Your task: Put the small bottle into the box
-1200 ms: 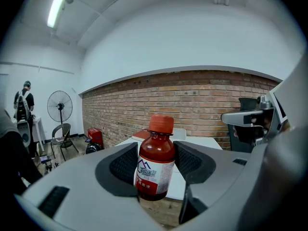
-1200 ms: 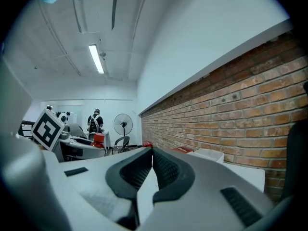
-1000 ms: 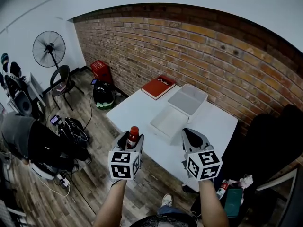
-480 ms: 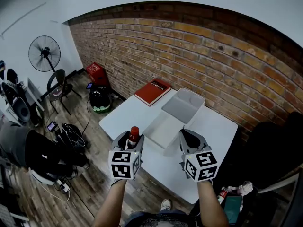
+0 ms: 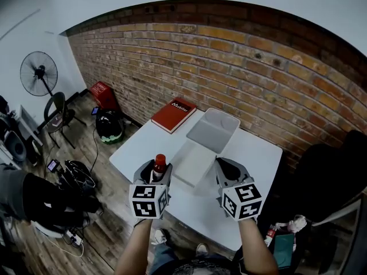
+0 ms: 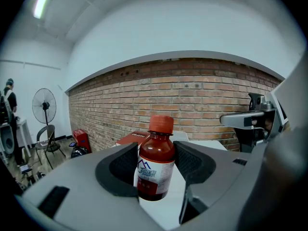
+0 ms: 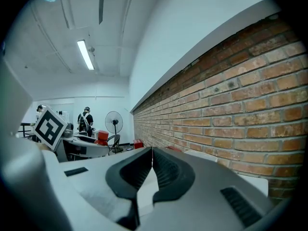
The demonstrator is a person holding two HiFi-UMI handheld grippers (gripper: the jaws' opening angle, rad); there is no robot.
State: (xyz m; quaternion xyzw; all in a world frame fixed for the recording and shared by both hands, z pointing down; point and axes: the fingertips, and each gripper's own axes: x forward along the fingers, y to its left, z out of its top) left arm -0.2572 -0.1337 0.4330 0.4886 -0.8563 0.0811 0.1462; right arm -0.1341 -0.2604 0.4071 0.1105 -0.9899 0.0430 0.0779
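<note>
"Right, head view first. Where's the small bottle (image 5: 160,162)?"
"Lower centre-left of frame, upright in the left gripper (image 5: 155,168), red cap poking above the jaws. Seen against the near left part of the white desk (image 5: 258,153)."
"And the box (image 5: 213,129)?"
"Upper centre, on the desk. Open, pale grey, nothing seen inside. Flat white panel (image 5: 194,162) lies just beside its near end. Red book (image 5: 174,114) sits to its left, near the brick wall (image 5: 269,79). Bottle is apart from the box, closer to the panel."
"Right gripper (image 5: 227,167)?"
"Lower centre-right, about level with the left one, over the desk's near side."
"Left gripper view?"
"Jaws pinching the bottle, one pad on each side of its body. Dark reddish-brown contents, white label with blue print too small to read. Book's corner shows behind the bottle. Standing fan (image 6: 44,108) at far left."
"Right gripper view?"
"Jaws pressed together, tips meeting, nothing between them. Brick wall runs down the right of frame. A person (image 7: 85,120) stands in the left-centre background."
</note>
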